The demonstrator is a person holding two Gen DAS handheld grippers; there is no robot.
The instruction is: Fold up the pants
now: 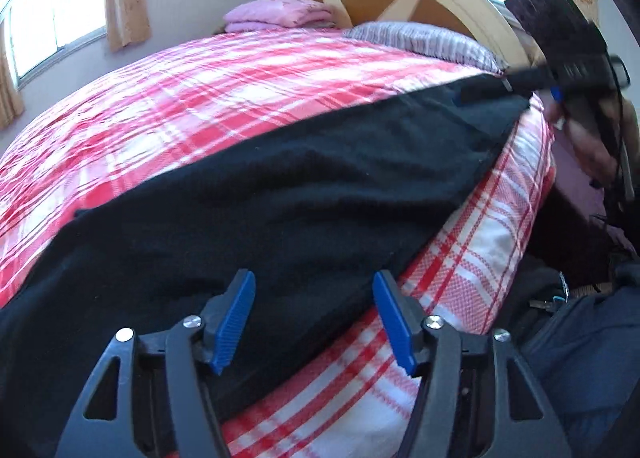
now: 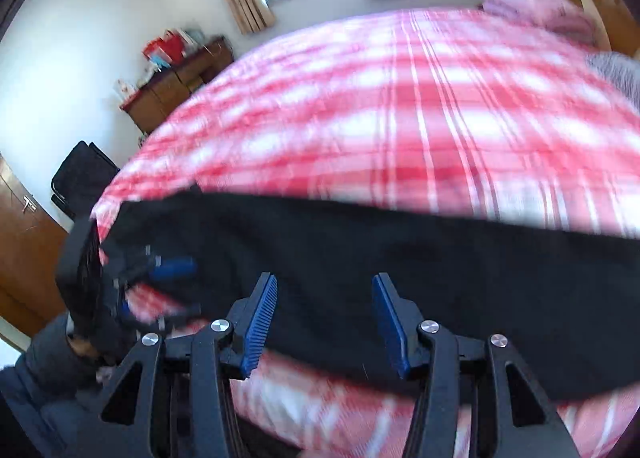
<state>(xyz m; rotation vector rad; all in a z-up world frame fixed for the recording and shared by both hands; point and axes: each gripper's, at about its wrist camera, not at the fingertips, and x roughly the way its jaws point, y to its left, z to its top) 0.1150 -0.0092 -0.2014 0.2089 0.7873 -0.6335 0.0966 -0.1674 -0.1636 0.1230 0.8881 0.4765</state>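
Flat along bed edge (image 1: pixel 472 258), black pants (image 1: pixel 280 194), plaid quilt (image 1: pixel 240 90) open beyond

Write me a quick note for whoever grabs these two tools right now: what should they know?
Left tool: open, jaws standing apart over the near edge of the black pants, gripping nothing.
Right tool: open too, above the pants' near edge, nothing between its pads.
The pants lie stretched lengthwise along the near side of the bed, on the red plaid cover, flat as a long strip.
Done: pants laid out; whether already folded once, I cannot tell.
Left: grip the pants and fold them, probably end to end.
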